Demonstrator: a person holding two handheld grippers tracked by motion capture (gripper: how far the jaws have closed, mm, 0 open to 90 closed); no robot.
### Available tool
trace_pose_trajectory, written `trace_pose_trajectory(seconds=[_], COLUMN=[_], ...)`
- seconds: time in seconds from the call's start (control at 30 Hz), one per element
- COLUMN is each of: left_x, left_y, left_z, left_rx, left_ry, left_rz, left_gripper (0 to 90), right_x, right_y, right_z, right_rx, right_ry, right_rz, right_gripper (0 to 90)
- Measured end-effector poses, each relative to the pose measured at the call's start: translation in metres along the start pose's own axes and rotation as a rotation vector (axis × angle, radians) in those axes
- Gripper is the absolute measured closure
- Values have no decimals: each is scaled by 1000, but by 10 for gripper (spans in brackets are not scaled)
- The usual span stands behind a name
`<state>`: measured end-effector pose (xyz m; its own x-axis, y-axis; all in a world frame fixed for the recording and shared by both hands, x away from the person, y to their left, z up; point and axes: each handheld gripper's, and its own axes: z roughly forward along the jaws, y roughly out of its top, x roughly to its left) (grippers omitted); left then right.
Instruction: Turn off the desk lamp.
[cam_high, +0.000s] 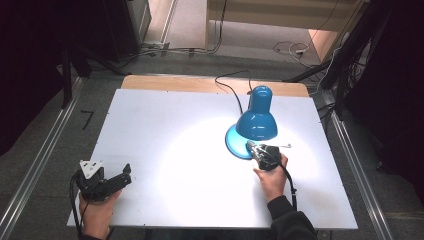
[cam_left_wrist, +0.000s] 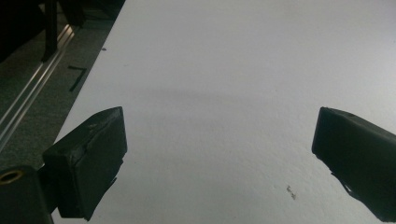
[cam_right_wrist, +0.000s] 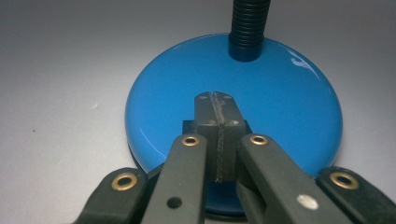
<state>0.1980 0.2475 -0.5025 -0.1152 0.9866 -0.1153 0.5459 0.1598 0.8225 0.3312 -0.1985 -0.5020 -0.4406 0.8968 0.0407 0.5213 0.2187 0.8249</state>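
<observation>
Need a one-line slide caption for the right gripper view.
Closed tongs pressed together over the round blue lamp base, just in front of its black ribbed neck, on a white table.

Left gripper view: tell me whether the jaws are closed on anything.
No: the left gripper has its two jaws wide apart, with bare white table between them.

At the lower left of the high view my left hand (cam_high: 95, 210) held the left gripper (cam_high: 122, 176) low, its jaws spread wide and pointing right. Right of centre, my right hand (cam_high: 272, 180) held the right gripper (cam_high: 251, 146) with its jaws pressed together, angled toward the upper left.
</observation>
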Motion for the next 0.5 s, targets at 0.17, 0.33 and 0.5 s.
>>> trace_pose_trajectory(seconds=[0.17, 0.33, 0.5], left_x=[-1, -1, 0], left_y=[0, 0, 0], left_z=[0, 0, 0], left_rx=[0, 0, 0], left_ry=[-3, -3, -4], left_rz=[5, 6, 4], left_gripper=[39, 39, 39], right_x=[0, 0, -2], right_y=[1, 1, 1], right_z=[1, 2, 6], right_rx=[-3, -7, -16], right_ry=[-1, -2, -14], right_rz=[-7, -8, 4], right_gripper=[881, 881, 882])
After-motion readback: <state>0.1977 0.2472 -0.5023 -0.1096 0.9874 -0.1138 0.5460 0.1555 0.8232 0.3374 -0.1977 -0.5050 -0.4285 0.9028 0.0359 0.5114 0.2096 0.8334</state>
